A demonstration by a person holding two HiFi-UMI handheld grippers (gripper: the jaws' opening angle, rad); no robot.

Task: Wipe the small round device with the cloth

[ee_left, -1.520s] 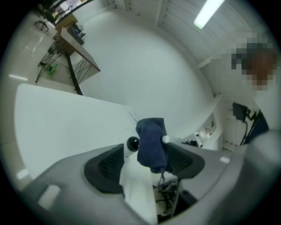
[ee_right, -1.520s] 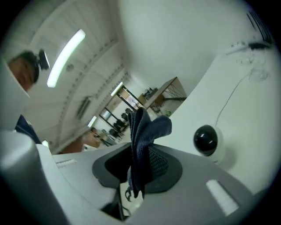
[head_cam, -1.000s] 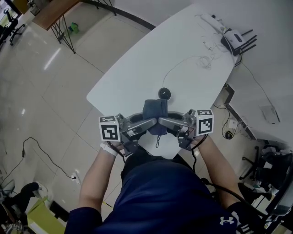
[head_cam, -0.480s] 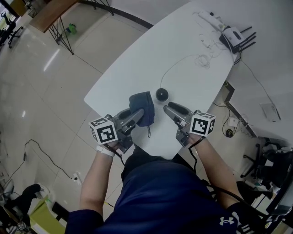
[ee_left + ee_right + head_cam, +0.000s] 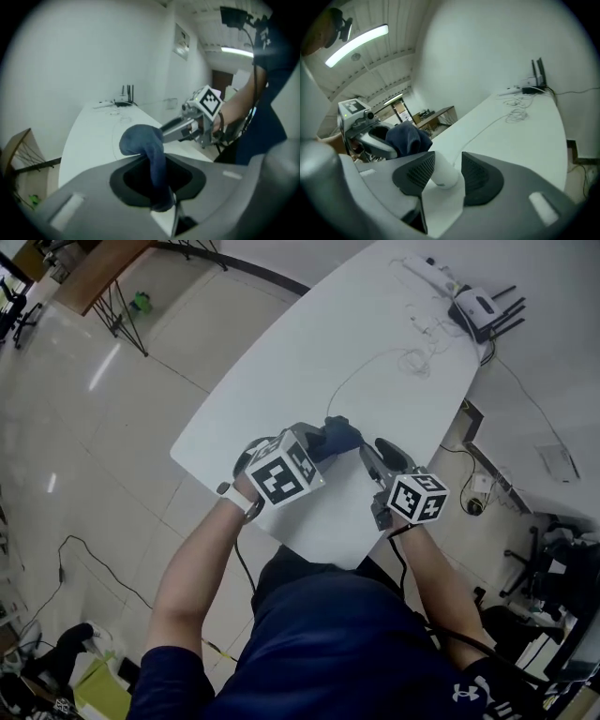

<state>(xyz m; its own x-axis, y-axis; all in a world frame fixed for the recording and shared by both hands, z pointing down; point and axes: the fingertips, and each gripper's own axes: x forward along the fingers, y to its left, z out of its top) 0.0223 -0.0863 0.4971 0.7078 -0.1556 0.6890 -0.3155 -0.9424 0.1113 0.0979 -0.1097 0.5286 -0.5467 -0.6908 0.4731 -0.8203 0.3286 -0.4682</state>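
The left gripper (image 5: 321, 446) reaches in over the near end of the white worktop (image 5: 375, 343), its marker cube turned up toward the head camera. Its jaws have just been closing and now stand almost together, pinching a dark blue cloth (image 5: 339, 435). The left gripper view shows the cloth running up through the narrow gap between the pads and bunching into a rounded wad beyond the tips.

From the head view the wad lies on the worktop just ahead of both grippers. It covers the spot where the thin cable (image 5: 361, 371) ends, so the small round device (image 5: 443, 174) cannot be seen from above.

The right gripper view shows the device as a short white cylinder on the worktop between the right gripper's (image 5: 367, 451) jaws, its far end toward the cloth. Those jaws have just been closing too and stand partway apart. One ribbed pad lies against the cylinder's side, and a thin strip of worktop shows between the cylinder and the other pad, so they frame it without a clear squeeze.

The two grippers come in from opposite sides, their tips near each other at the cloth. At the far end of the worktop a router (image 5: 478, 315) with dark antennas sits beside loose white wiring.
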